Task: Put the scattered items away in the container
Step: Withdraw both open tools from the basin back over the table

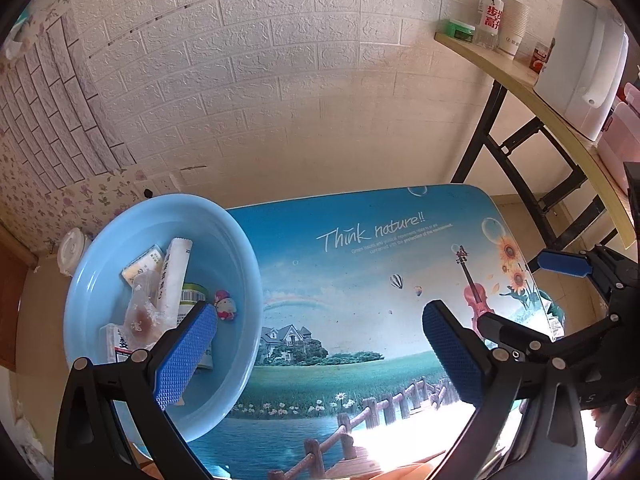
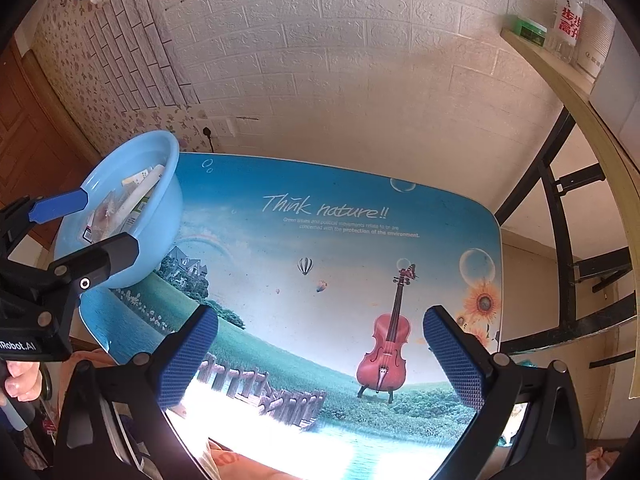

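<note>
A light blue plastic basin [image 1: 240, 280] stands on the left part of the picture-printed table [image 1: 360, 300]. It holds several items: a white stick packet [image 1: 174, 276], a yellow packet [image 1: 143, 266], a clear wrapped snack [image 1: 140, 316] and a small pink figure [image 1: 225, 306]. My left gripper [image 1: 320, 352] is open and empty, its left finger over the basin's right side. My right gripper [image 2: 320, 356] is open and empty above the table's front, near the printed violin. The basin [image 2: 168, 200] shows at the left in the right wrist view, with the left gripper [image 2: 76, 220] in front of it.
A wooden shelf on black legs [image 1: 520, 76] stands at the right with a bottle [image 1: 490, 16], paper cups [image 1: 516, 28] and a white appliance [image 1: 580, 68]. A white brick wall is behind the table. A white lidded cup [image 1: 72, 252] is on the floor at the left.
</note>
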A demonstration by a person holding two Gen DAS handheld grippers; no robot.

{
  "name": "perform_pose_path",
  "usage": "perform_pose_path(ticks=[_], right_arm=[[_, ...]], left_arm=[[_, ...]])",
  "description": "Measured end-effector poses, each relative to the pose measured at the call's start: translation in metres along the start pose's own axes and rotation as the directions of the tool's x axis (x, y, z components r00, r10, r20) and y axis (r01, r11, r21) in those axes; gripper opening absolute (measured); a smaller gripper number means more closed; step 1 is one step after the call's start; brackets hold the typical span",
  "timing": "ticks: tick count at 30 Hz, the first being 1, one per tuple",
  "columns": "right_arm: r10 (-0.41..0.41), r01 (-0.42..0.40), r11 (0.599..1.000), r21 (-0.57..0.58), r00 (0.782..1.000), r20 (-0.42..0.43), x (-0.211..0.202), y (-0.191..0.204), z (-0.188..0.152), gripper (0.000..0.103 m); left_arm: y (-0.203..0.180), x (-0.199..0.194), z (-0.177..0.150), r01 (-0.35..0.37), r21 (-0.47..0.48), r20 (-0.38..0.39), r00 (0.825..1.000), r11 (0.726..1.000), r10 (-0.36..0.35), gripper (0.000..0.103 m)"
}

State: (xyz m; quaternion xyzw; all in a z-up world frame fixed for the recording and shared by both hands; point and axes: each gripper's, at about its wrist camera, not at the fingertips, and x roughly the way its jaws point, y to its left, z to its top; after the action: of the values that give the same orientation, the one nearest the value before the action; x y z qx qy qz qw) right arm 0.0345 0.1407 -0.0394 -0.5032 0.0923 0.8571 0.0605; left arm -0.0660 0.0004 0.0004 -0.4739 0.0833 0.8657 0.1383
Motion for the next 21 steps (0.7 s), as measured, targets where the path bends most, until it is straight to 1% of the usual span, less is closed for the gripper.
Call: perform_pose_path(ticks=[9,21], right_arm=[[-0.039,0.040,0.999,0.030,0.999,-0.018,0.002,-0.017,-0.007,0.103],[-0.037,0.038,0.999,0.023,0.999,-0.021,0.005,-0.010,-0.005,0.103]], left_arm=[[-0.013,0.009,-0.004,0.008,-0.007,-0.014,1.000,1.000,-0.008,0.103],[-0.001,0.005,-0.004,0.003,-0.016,-0.008,1.000,1.000,-0.003,0.103]])
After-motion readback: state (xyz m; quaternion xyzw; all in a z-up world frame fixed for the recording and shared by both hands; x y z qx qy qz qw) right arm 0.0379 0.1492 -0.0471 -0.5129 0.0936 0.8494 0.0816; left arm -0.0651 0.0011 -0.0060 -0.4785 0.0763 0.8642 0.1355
